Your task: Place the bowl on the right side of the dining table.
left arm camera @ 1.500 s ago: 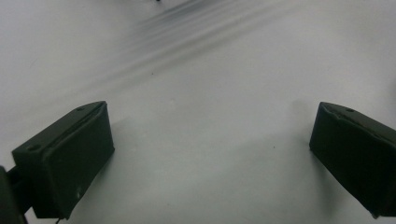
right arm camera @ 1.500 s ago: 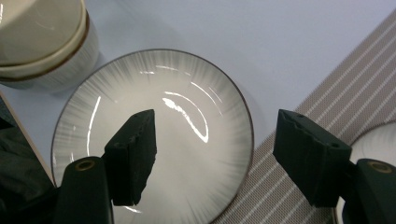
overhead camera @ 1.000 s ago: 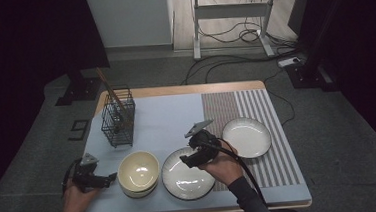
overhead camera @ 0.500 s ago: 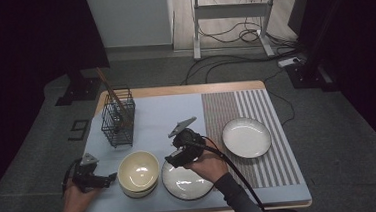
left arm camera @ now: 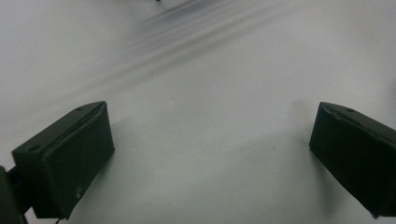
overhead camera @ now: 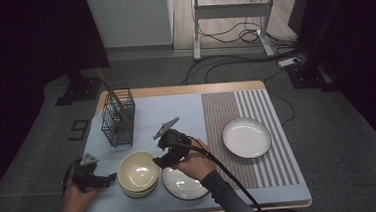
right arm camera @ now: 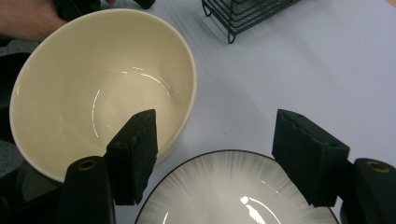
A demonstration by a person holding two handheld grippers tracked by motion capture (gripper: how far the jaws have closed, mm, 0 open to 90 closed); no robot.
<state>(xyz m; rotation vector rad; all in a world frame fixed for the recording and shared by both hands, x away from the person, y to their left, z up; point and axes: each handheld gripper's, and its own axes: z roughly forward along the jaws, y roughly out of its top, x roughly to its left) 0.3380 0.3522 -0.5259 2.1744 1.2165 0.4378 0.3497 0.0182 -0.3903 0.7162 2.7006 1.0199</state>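
A cream bowl [overhead camera: 138,172] stands at the table's front left, and its inside [right arm camera: 93,88] shines in the right gripper view. Beside it on the right lies a white ribbed plate [overhead camera: 184,185] with a dark rim [right arm camera: 233,191]. My right gripper [overhead camera: 158,161] hangs open just above the gap between bowl and plate, with nothing between its jaws [right arm camera: 219,154]. One jaw is over the bowl's rim and the other is past the plate's edge. Left of the bowl, my left gripper [overhead camera: 110,178] rests low and open over the bare pale mat [left arm camera: 210,154].
A second white plate [overhead camera: 247,137] lies on the striped mat at the right. A black wire basket [overhead camera: 118,122] with a wooden stick in it stands behind the bowl, and its foot [right arm camera: 243,14] is close ahead of the right gripper. The light blue mat [overhead camera: 176,112] covers the table's middle.
My right gripper has moved left, from beside the far plate to the gap between the bowl and the near plate. The left gripper has stayed put.
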